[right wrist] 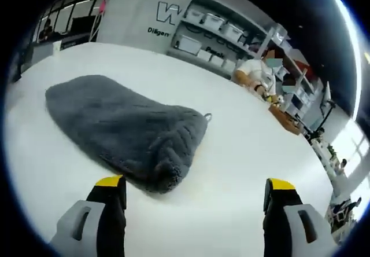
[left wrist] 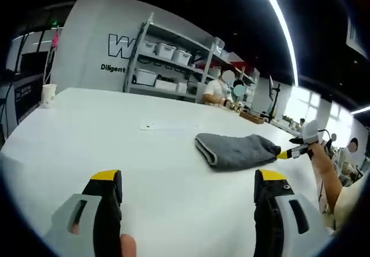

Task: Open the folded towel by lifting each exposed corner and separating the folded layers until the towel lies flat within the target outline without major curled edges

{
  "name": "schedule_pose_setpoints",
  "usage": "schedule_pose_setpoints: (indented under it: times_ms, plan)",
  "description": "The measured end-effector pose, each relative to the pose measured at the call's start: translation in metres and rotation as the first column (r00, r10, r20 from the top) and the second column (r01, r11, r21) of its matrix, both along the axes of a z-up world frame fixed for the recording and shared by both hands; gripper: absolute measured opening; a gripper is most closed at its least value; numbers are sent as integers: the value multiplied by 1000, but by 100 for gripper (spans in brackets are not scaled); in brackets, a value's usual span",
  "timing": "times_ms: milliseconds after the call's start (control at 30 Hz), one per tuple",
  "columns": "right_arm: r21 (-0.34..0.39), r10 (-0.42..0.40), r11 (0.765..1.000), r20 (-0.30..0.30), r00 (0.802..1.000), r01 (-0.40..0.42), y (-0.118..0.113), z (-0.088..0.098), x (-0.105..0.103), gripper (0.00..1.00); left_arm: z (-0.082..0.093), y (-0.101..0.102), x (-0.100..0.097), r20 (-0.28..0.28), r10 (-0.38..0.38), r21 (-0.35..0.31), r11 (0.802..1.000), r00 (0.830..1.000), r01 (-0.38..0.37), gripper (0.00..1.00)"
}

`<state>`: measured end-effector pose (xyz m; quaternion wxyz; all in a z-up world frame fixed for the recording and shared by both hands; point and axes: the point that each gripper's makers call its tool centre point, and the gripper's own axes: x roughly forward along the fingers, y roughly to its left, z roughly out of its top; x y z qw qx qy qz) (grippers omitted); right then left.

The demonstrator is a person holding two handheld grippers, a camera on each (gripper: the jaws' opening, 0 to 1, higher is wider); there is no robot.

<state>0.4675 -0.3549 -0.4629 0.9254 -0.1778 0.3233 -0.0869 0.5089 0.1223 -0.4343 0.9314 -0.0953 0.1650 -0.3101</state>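
Nearest the lens in the left gripper view we record the left gripper (left wrist: 188, 182), its two yellow-tipped jaws standing wide apart with nothing between them, over bare white table (left wrist: 87, 129). A fingertip shows at the bottom edge beside the left jaw.

The folded grey towel (left wrist: 237, 150) lies on the table beyond the jaws, toward the table's right edge, well apart from the left gripper. At the towel's right end we note the right gripper (left wrist: 292, 151), held by the person's hand (left wrist: 310, 134); its yellow tip sits just beside the towel, and we cannot tell whether it touches.

In the right gripper view the right gripper (right wrist: 195, 187) likewise has its jaws spread wide and empty. The towel (right wrist: 124, 129) lies just ahead of the left jaw, bunched and rounded at its near end, with a small loop showing at its right side.

A paper cup (left wrist: 48, 95) stands near the far left edge of the table. Shelving with storage bins (left wrist: 167, 66) lines the wall behind, where seated people (left wrist: 218, 89) are present.
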Motion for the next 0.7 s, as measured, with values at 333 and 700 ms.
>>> schedule_pose_setpoints:
  times_ms: [333,700]
  plan:
    - [27,190,982,-20,982,-189,73,12,14,99,0,1,0,-3,-2,1,1000,1000,2,93]
    - [4,453,891,24,891,-453,180,26,44,95,2,11,7,-7,-3,-3,1000,1000,3,93]
